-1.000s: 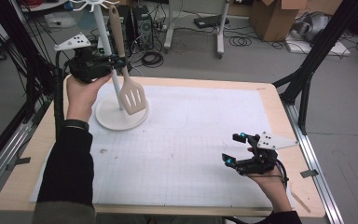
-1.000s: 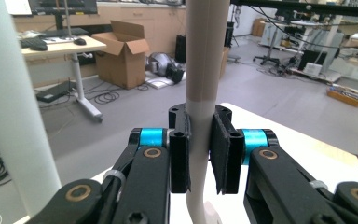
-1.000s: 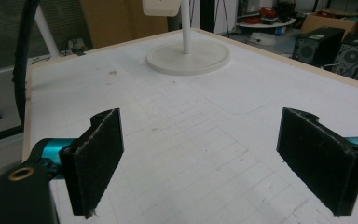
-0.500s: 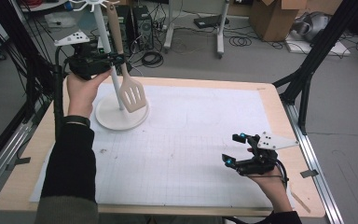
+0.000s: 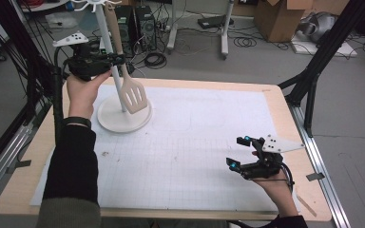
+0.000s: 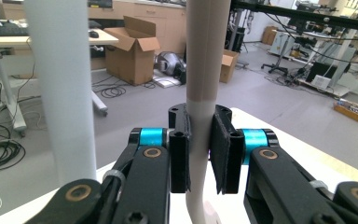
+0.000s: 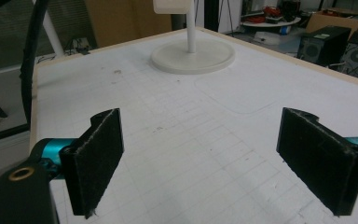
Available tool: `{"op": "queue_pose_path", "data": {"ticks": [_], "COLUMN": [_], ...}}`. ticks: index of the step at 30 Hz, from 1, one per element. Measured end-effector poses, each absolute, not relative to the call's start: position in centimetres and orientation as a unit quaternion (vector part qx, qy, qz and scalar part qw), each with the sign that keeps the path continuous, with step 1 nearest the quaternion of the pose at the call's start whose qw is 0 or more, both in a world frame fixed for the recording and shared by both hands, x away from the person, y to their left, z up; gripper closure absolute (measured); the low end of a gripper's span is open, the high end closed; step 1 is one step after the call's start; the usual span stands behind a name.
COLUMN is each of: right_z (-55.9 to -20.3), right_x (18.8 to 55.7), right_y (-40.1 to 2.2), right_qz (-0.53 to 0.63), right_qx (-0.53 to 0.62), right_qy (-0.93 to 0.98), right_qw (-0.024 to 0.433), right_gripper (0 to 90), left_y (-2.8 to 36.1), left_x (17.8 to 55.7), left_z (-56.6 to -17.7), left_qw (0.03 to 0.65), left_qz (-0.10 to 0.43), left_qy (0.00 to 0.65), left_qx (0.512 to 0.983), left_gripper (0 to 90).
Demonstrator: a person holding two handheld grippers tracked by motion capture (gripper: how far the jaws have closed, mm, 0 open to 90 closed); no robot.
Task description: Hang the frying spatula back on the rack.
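The slotted spatula (image 5: 132,94) hangs upright beside the white pole of the utensil stand (image 5: 123,116), its pale blade just above the stand's round base at the far left of the worktop (image 5: 275,109). Its handle runs up along the pole toward the hooks at the top. The left tool (image 5: 116,59) is clamped on that handle: in the left gripper view the two black pads press on either side of the pale shaft (image 6: 200,70), just below the line where the shaft turns darker. The stand's pole (image 6: 60,88) rises just beside the left tool in that view, apart from the spatula handle. The left hand (image 5: 83,90) holds the tool level, above the stand's base.

The right tool (image 5: 237,152) sits low over the near right part of the worktop, well apart from the stand, in the right hand (image 5: 275,183). Its jaws stand wide apart with nothing between them; in the right gripper view the two pads (image 7: 98,158) frame bare white gridded mat (image 5: 195,156), with the stand's base farther off.
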State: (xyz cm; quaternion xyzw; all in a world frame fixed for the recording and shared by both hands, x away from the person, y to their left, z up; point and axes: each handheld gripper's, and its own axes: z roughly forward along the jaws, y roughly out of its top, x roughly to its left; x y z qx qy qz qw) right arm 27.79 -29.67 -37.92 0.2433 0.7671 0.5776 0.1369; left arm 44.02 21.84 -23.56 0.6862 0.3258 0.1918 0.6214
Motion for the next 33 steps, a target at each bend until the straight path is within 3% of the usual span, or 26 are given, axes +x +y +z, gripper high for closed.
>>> {"op": "queue_pose_path", "data": {"ticks": [8, 14, 15, 19, 25, 33], "right_z": [-37.9, -37.9, -37.9, -37.9, -38.0, -38.1], "right_x": [27.7, 27.7, 27.7, 27.8, 27.7, 27.8], "right_y": [-29.6, -29.6, -29.6, -29.6, -29.4, -29.2], "right_qz": [0.577, 0.577, 0.576, 0.575, 0.571, 0.569], "right_qx": [0.244, 0.243, 0.243, 0.243, 0.244, 0.241], "right_qy": [0.768, 0.768, 0.769, 0.769, 0.772, 0.775], "right_qw": [0.135, 0.136, 0.137, 0.138, 0.137, 0.136], "right_gripper": [13.8, 13.8, 13.8, 13.8, 13.8, 13.7], "left_y": [22.1, 22.5, 22.4, 22.2, 22.6, 23.0], "left_x": [43.9, 43.5, 43.3, 42.6, 40.9, 36.9], "left_z": [-24.0, -24.1, -24.0, -23.8, -24.4, -24.9], "left_qw": [0.621, 0.63, 0.628, 0.622, 0.632, 0.629], "left_qz": [0.197, 0.193, 0.193, 0.211, 0.212, 0.215], "left_qy": [0.331, 0.333, 0.333, 0.329, 0.319, 0.269], "left_qx": [0.683, 0.675, 0.676, 0.679, 0.674, 0.697], "left_gripper": [76.1, 62.3, 53.4, 40.1, 31.0, 25.9]}}
